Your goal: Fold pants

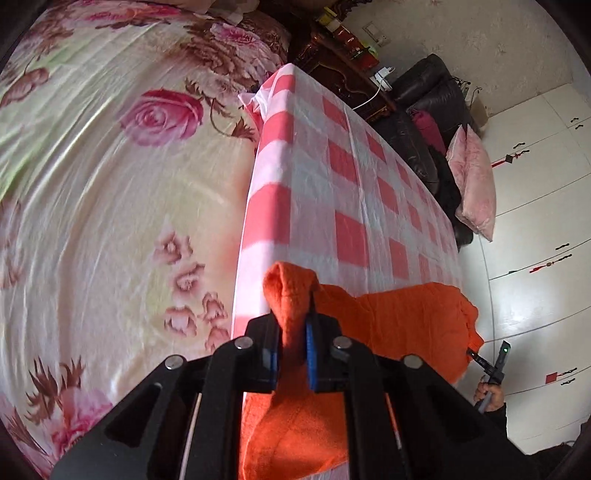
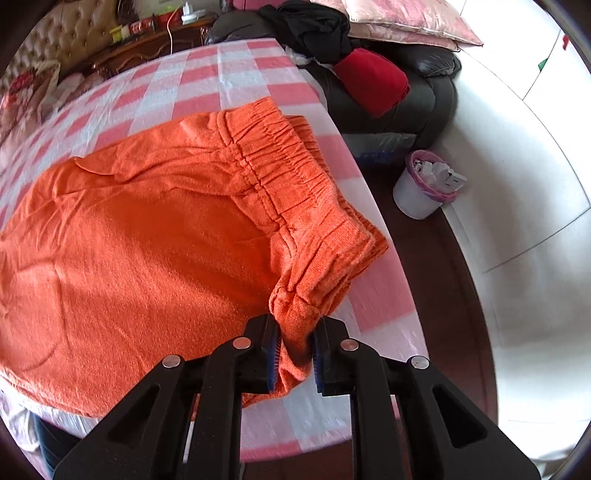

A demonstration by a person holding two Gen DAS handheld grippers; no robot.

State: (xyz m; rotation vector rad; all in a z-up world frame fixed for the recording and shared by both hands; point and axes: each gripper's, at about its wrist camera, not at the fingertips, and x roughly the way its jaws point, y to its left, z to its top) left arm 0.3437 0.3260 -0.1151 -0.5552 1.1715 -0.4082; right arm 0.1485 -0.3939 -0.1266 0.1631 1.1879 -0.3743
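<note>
We hold two grippers, and both are clamped on one pair of orange pants (image 2: 155,236). Nearest us in the left wrist view, the left gripper (image 1: 291,350) has its jaws nearly closed on a bunched fold of the fabric, which stands up in a peak at 12 o'clock from its two blue pads (image 1: 309,354). In the right wrist view the right gripper (image 2: 295,354) is likewise pinched tight on a corner of the gathered waistband (image 2: 295,192), which runs off toward 1 o'clock. The rest of the pants lie spread flat on the counter (image 2: 207,74), towards 10 o'clock, on one pink-and-white checked cloth. At 3 o'clock in the left view we see one hand (image 1: 489,397) holding the other gripper. Further out, at 2 o'clock from the right gripper, stands one white bin (image 2: 421,192) with a pink liner. Beyond it a dark sofa (image 2: 424,96) carries two pink cushions (image 2: 406,18) and one red folded cloth (image 2: 373,81). One floral bed (image 1: 110,184) fills the left view from 9 to 11 o'clock.
</note>
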